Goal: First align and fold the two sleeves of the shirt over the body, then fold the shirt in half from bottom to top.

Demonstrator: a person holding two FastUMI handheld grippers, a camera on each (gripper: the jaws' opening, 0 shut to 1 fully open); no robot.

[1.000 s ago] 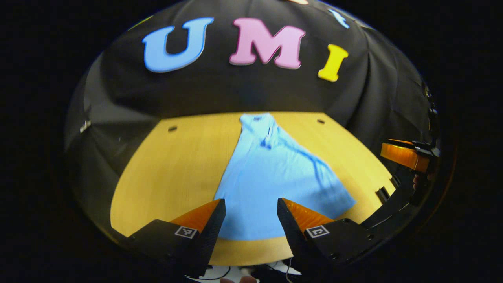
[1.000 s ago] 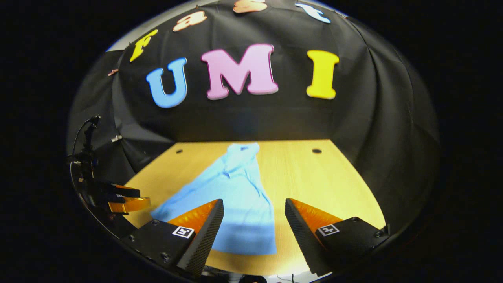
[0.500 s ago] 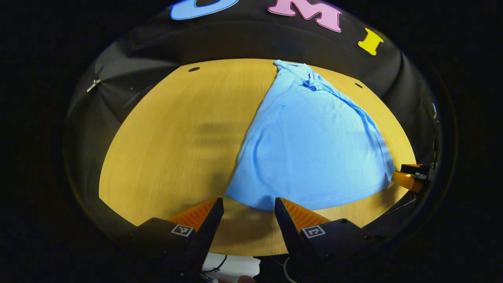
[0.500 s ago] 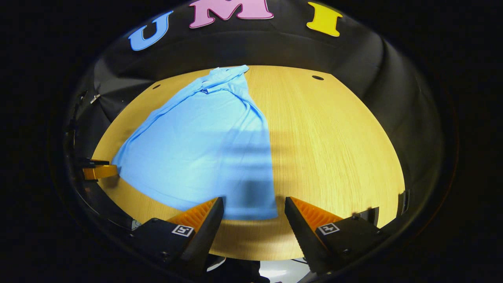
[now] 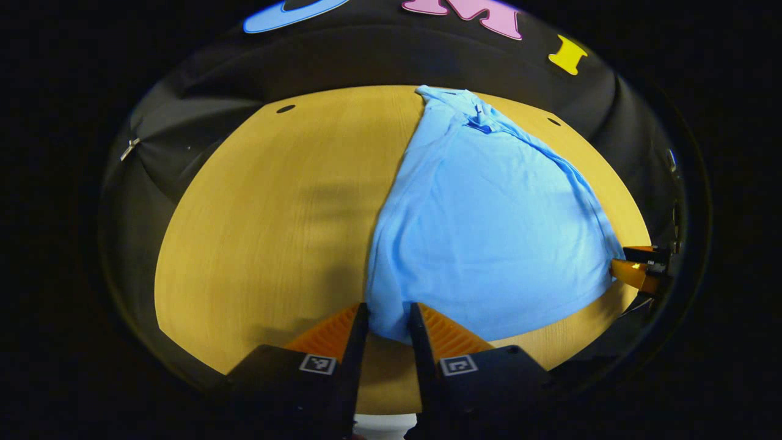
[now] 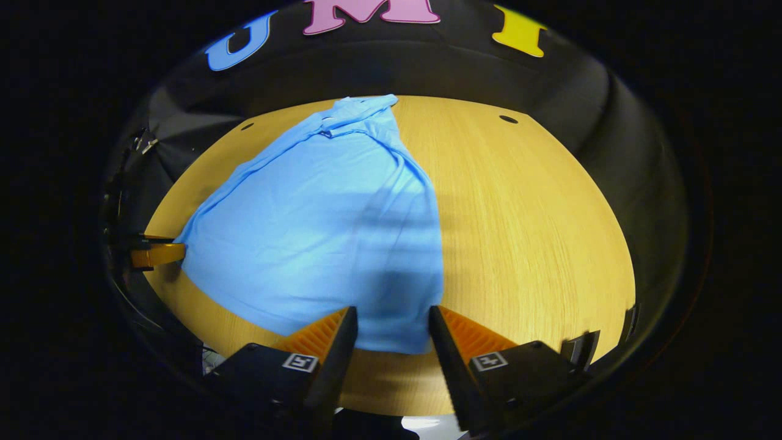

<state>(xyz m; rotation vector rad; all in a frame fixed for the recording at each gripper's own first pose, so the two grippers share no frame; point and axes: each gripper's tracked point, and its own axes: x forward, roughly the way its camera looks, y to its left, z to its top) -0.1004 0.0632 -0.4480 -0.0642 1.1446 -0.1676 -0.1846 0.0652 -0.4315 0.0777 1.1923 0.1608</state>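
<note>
Two grippers sit at the shirt [image 5: 489, 226] hem corners; collar lies toward twelve o'clock. Left gripper [image 5: 388, 321] nearly closed on cloth, right gripper [image 6: 387, 327] apart.
</note>
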